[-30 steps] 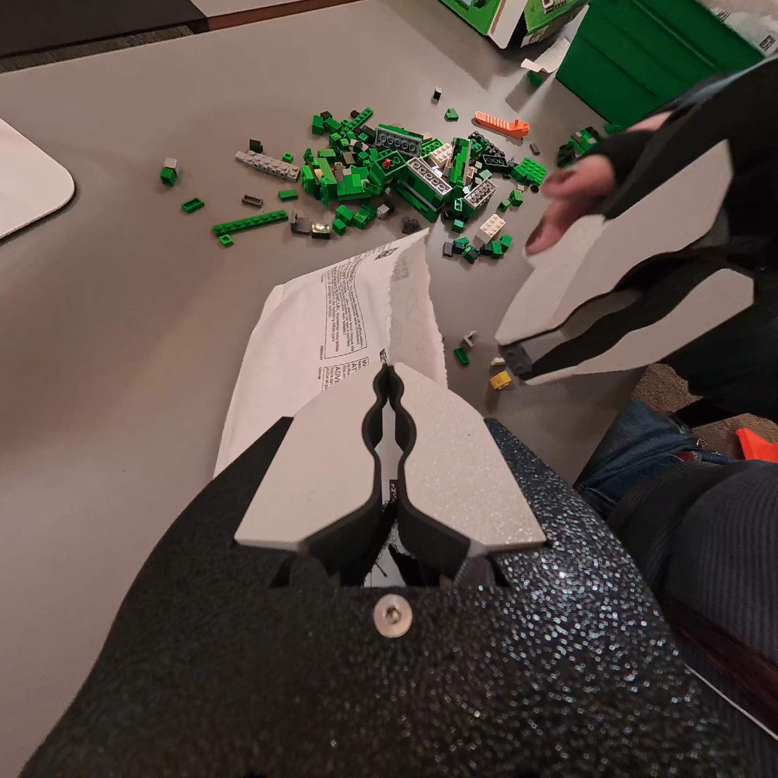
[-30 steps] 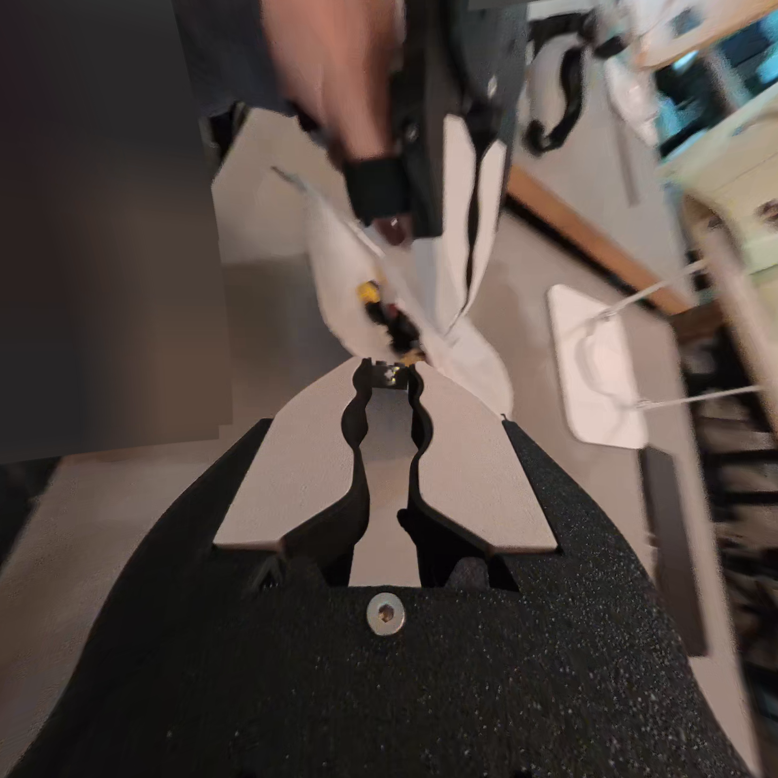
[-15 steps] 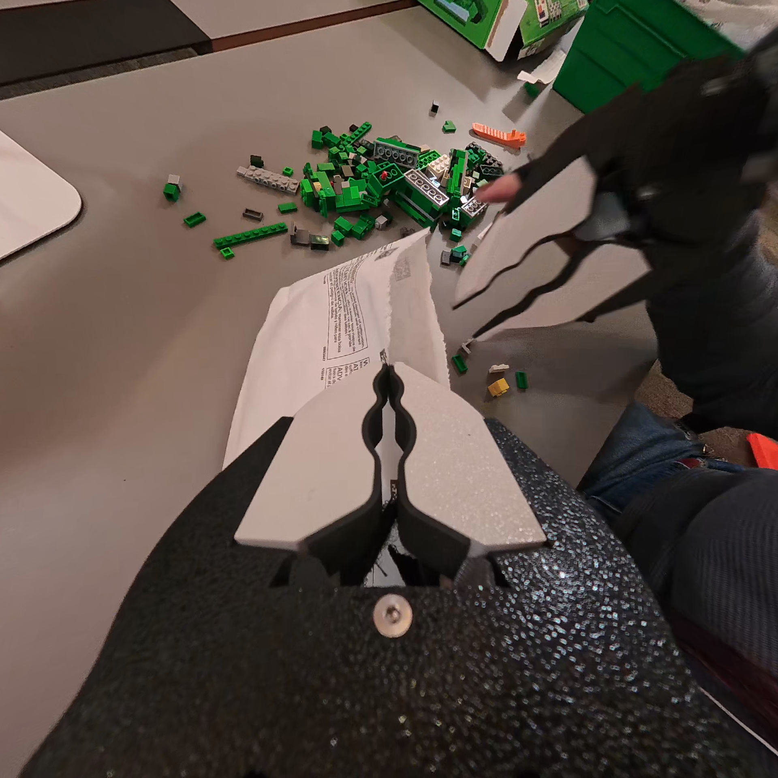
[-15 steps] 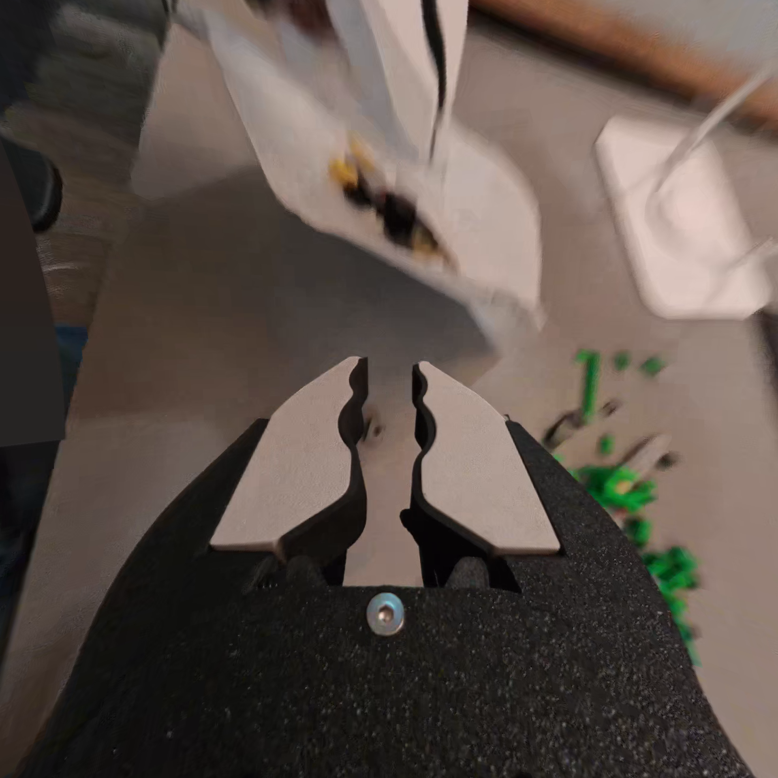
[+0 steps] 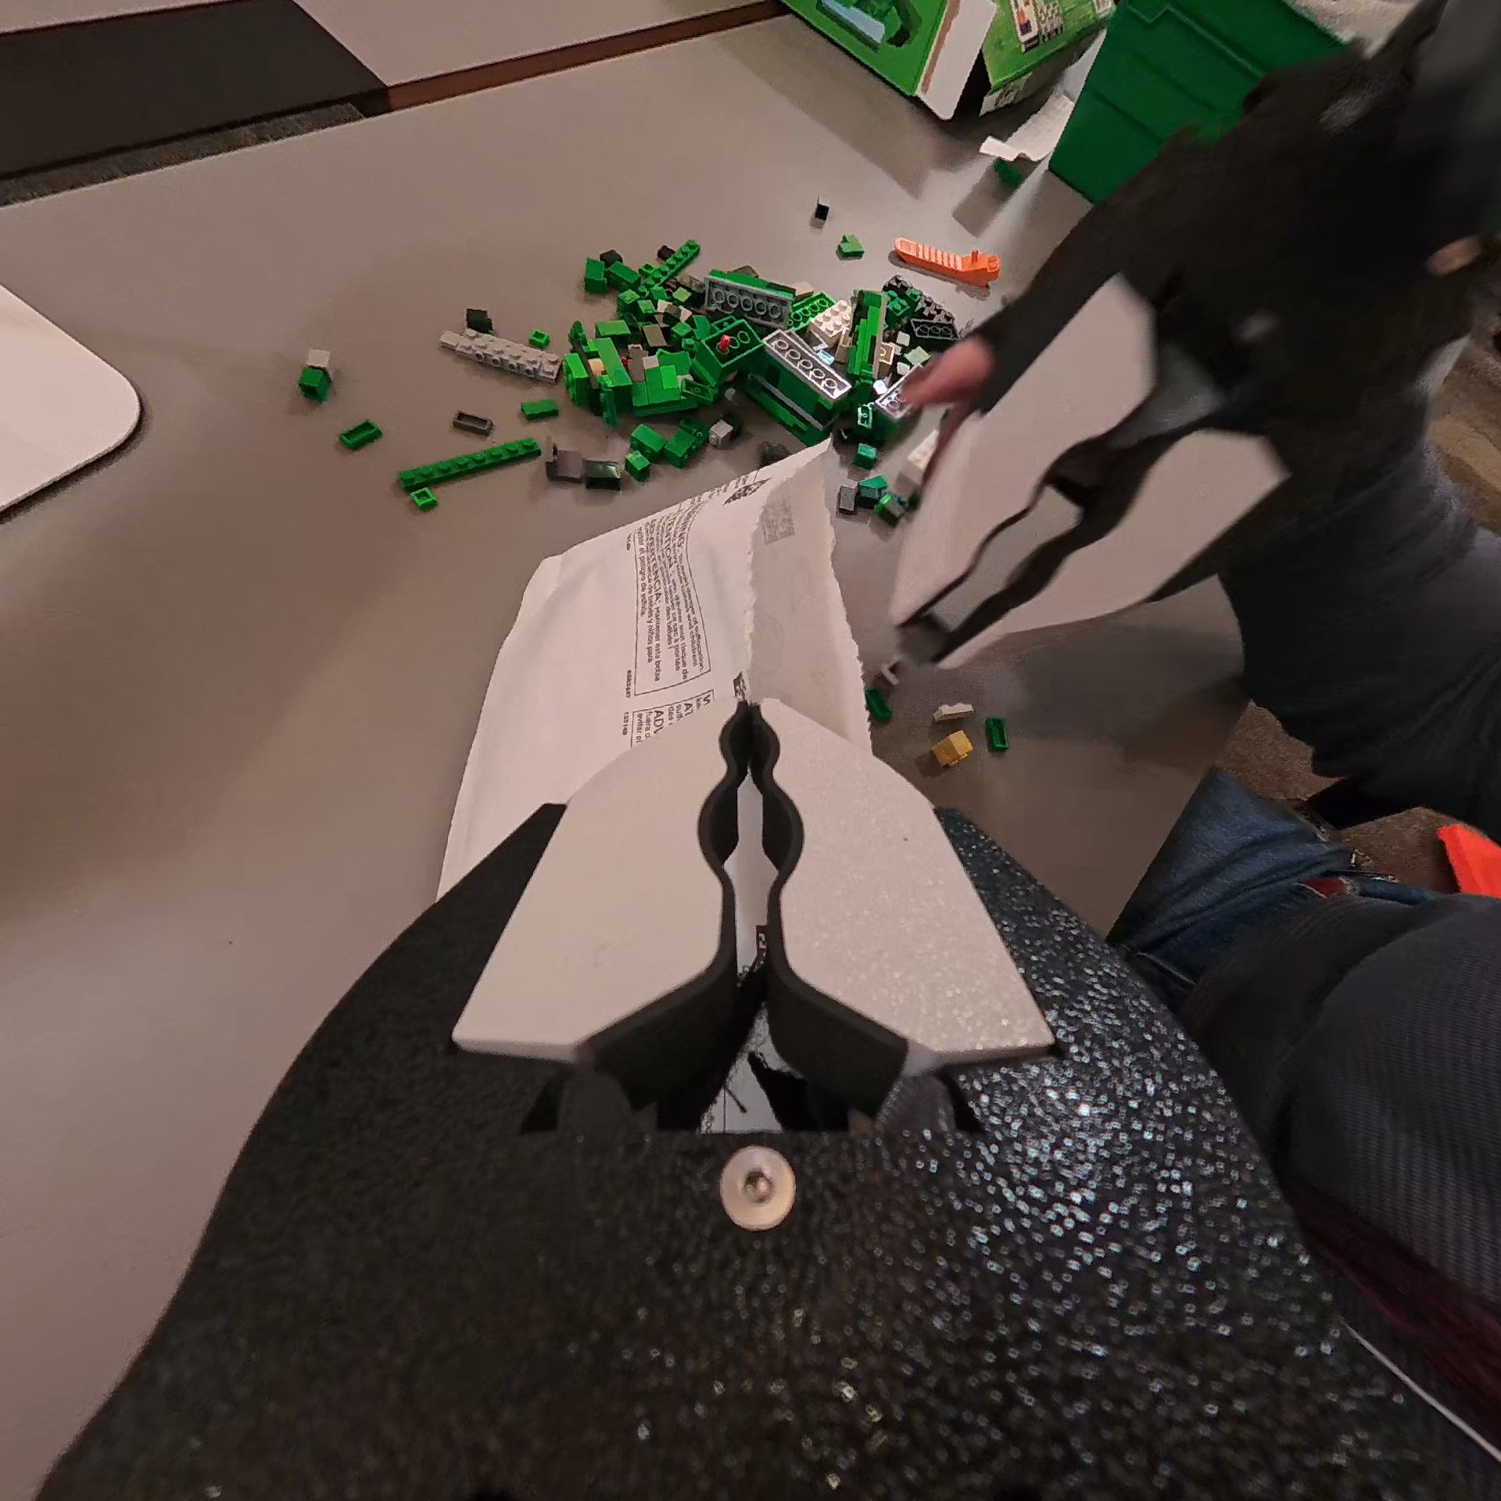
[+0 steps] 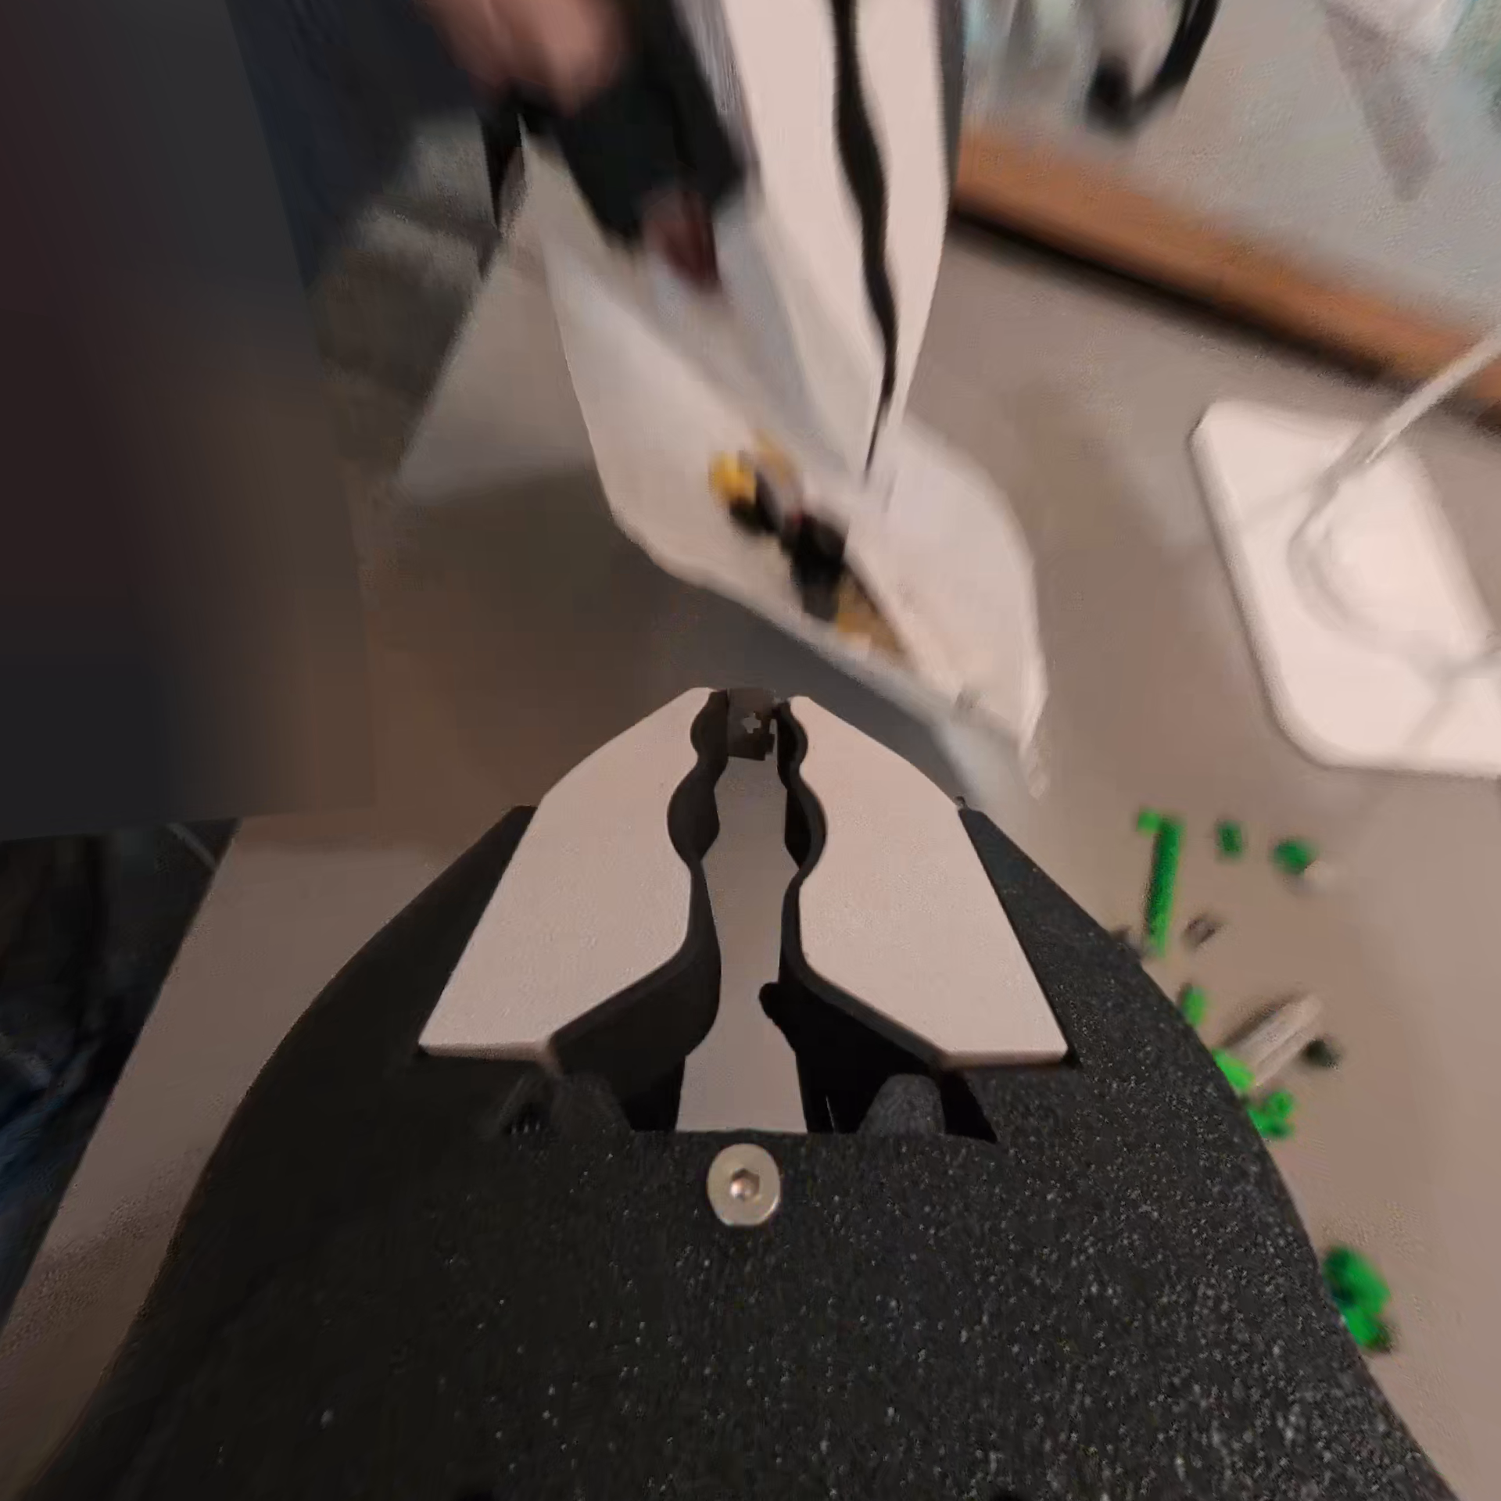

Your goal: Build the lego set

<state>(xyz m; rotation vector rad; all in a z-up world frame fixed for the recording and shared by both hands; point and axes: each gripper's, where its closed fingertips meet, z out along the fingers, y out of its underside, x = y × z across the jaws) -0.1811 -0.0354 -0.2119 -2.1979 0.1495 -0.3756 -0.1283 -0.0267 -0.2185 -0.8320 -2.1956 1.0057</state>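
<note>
My left gripper point(image 5: 749, 711) is shut on the edge of a torn white paper bag point(image 5: 650, 633) and holds it above the grey table point(image 5: 203, 650). In the right wrist view the bag point(image 6: 934, 552) hangs open, with yellow and dark pieces point(image 6: 796, 520) in its mouth. My right gripper point(image 6: 749, 707) is shut on a small grey piece point(image 6: 749, 735). In the left wrist view its tips point(image 5: 922, 638) are low at the table, just right of the bag. A pile of mostly green bricks point(image 5: 731, 365) lies farther back.
A few loose pieces, one yellow point(image 5: 952, 747), lie near the bag's mouth. An orange brick separator point(image 5: 946, 260) lies behind the pile. Green boxes point(image 5: 1178, 89) stand at the back right. A white pad point(image 5: 49, 414) is at far left. A person's knee point(image 5: 1234, 877) is at the table's near edge. The left gripper's tips are roughly 7 cm from the right gripper's.
The right gripper was open half a second ago and is now closed on the small grey piece, lower beside the bag. The left gripper keeps hold of the bag.
</note>
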